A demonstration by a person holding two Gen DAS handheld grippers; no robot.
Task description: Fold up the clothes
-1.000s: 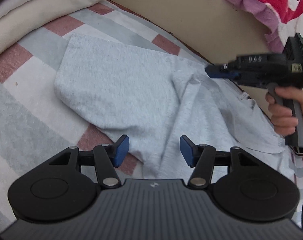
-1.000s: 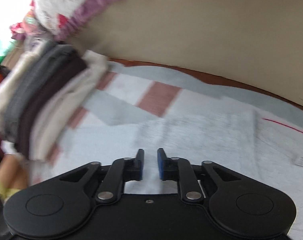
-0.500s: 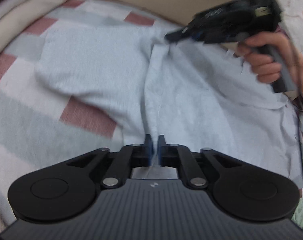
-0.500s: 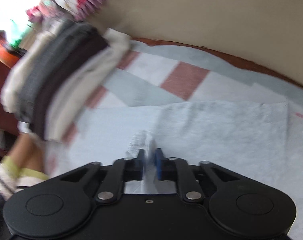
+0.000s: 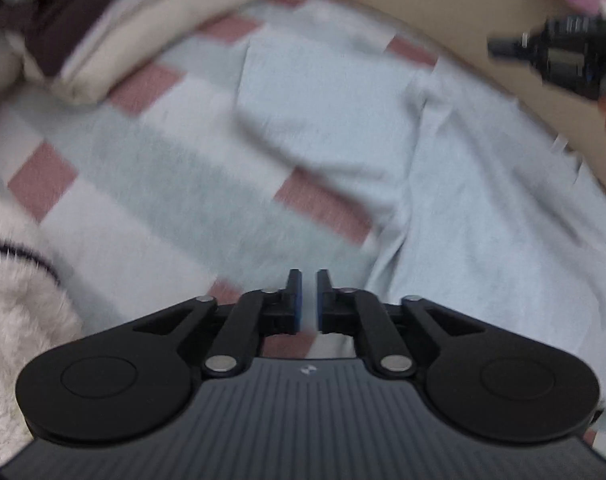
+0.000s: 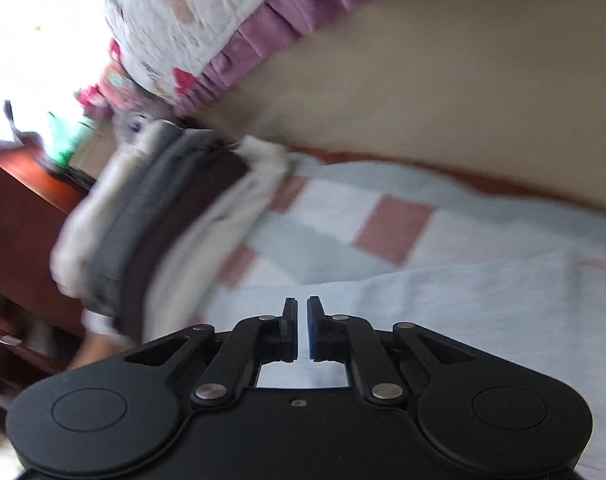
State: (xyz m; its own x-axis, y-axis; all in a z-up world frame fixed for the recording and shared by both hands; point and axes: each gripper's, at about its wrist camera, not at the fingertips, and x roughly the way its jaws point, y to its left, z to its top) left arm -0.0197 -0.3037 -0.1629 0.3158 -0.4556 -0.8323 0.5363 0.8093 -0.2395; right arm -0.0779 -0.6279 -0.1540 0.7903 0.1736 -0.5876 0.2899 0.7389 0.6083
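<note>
Both hand-held grippers, left (image 5: 309, 296) and right (image 6: 299, 328), have let go of the grey garment (image 5: 443, 184), fingers now nearly closed on nothing.

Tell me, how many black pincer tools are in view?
2. The left gripper fills the foreground of its own camera; the right gripper hangs at that view's upper right, over the pale grey garment.

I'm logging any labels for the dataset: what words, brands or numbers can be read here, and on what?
None can be read.
Small white logo mark on the ribbed dark body of the left gripper: a symbol, not text.
Printed figures on the white quilt with purple ruffle: blurred.
</note>
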